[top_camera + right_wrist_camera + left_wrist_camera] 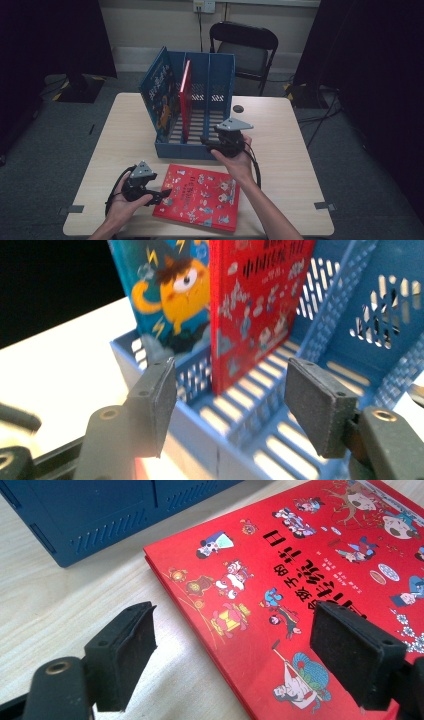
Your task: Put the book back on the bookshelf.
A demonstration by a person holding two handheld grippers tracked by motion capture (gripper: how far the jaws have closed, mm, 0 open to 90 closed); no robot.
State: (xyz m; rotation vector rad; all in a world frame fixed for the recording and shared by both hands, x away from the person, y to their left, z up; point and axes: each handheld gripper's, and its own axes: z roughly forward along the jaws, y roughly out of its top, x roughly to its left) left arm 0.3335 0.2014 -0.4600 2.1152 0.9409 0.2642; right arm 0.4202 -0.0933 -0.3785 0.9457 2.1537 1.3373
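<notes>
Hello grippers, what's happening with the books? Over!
Left gripper open, jaws astride flat red book corner. Right gripper open, empty, at blue rack front. Two books stand inside.

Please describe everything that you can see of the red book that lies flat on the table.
The red book is a large, thin picture book with a glossy hard-looking cover, printed with many small cartoon figures and dark Chinese characters. It is closed and lies flat, cover up, on the wooden table, near the front edge, just before the blue file rack but apart from it. The left gripper, open, stands at its left edge, with one pad above the cover; contact cannot be judged.
</notes>
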